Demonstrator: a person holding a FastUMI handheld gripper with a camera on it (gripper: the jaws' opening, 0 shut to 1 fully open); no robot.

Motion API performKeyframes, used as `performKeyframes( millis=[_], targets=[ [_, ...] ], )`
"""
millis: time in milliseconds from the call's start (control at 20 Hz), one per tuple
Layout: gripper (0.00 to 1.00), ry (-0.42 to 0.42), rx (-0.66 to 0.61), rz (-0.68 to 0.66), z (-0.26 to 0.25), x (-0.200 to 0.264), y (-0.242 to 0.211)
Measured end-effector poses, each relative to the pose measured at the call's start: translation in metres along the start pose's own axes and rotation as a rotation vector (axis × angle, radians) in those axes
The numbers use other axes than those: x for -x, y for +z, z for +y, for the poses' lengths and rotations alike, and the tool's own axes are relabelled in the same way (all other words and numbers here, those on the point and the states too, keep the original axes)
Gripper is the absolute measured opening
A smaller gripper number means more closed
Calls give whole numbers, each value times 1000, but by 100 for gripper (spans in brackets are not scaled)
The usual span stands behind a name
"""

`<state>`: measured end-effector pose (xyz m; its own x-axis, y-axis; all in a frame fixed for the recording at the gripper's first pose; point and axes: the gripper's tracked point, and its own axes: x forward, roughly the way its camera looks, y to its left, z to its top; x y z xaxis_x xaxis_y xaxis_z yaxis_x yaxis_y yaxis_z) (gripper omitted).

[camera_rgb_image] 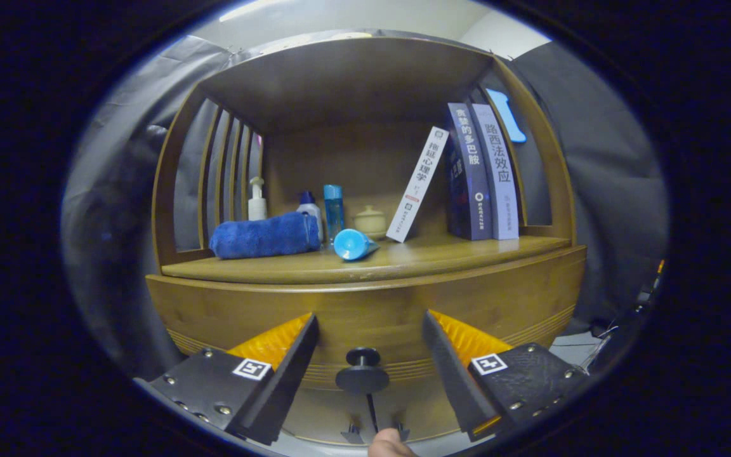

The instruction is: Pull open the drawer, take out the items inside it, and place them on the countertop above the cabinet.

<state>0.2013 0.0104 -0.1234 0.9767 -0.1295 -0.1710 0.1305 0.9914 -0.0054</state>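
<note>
A wooden cabinet fills the scene, its drawer front (pixel 365 311) shut below the countertop (pixel 416 257). A round dark knob (pixel 363 374) sticks out of the drawer front. My gripper (pixel 370 327) is open, and the knob sits between its two fingers, a little nearer me than the tips, touching neither. On the countertop lie a rolled blue towel (pixel 265 235) and a blue cup on its side (pixel 353 244). What the drawer holds is hidden.
Behind the towel stand a white pump bottle (pixel 256 200), a small white bottle (pixel 308 206), a blue bottle (pixel 334 209) and a beige lidded jar (pixel 370 221). Books (pixel 481 171) lean at the right of the shelf. A fingertip (pixel 389 444) shows below the knob.
</note>
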Motion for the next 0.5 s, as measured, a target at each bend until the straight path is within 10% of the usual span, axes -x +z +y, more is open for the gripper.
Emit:
performKeyframes(
  millis=[500],
  targets=[
    [98,13,37,1,-2,-18,2]
  ],
)
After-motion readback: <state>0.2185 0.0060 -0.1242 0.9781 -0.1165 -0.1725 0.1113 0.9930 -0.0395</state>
